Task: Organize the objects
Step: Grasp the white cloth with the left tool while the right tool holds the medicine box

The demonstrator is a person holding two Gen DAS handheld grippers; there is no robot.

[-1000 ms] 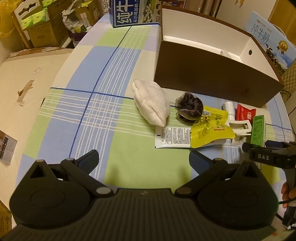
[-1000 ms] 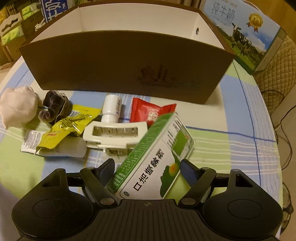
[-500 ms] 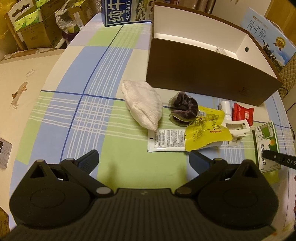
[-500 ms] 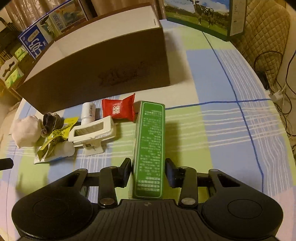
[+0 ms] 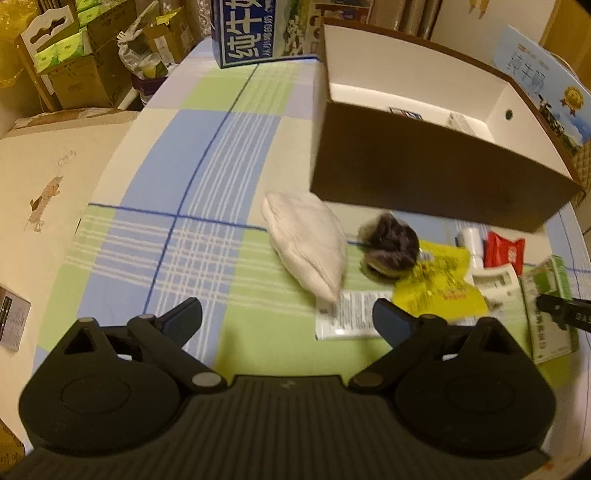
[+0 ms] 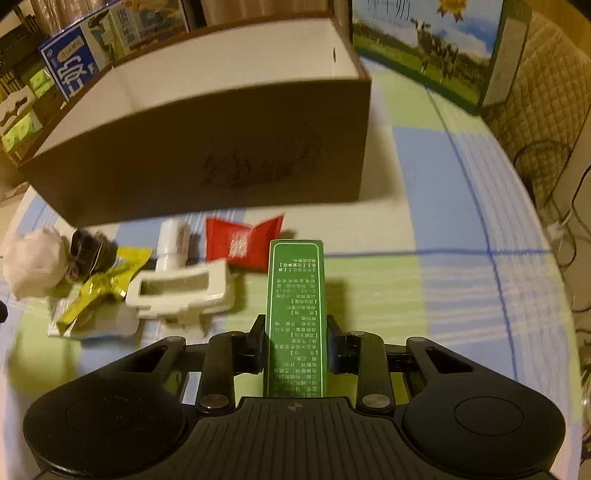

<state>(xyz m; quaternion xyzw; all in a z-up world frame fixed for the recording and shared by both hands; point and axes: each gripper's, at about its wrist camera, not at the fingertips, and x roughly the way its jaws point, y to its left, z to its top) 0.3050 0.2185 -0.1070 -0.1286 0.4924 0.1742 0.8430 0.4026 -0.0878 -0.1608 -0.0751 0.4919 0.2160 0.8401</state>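
Observation:
My right gripper (image 6: 295, 341) is shut on a green medicine box (image 6: 295, 310), held lengthwise above the checked tablecloth (image 6: 461, 295); the box also shows in the left wrist view (image 5: 548, 306). A brown open box (image 6: 207, 162) with a white inside stands behind it. My left gripper (image 5: 288, 319) is open and empty above the cloth, short of a white cloth bundle (image 5: 306, 247). Near it lie a dark scrunchie (image 5: 389, 247), a yellow packet (image 5: 439, 288), a white clip (image 6: 181, 291), a white bottle (image 6: 171, 240) and a red packet (image 6: 243, 240).
The brown box (image 5: 424, 177) holds a few small items. Milk cartons stand behind it, one at the left (image 5: 255, 33) and one at the right (image 6: 428, 51). Cardboard boxes (image 5: 74, 70) are stacked off the table's left. A quilted chair (image 6: 546, 103) and cables are at the right.
My right gripper closed on the green box, turned it lengthwise and lifted it off the cloth. My left gripper stayed open and shifted slightly over the cloth.

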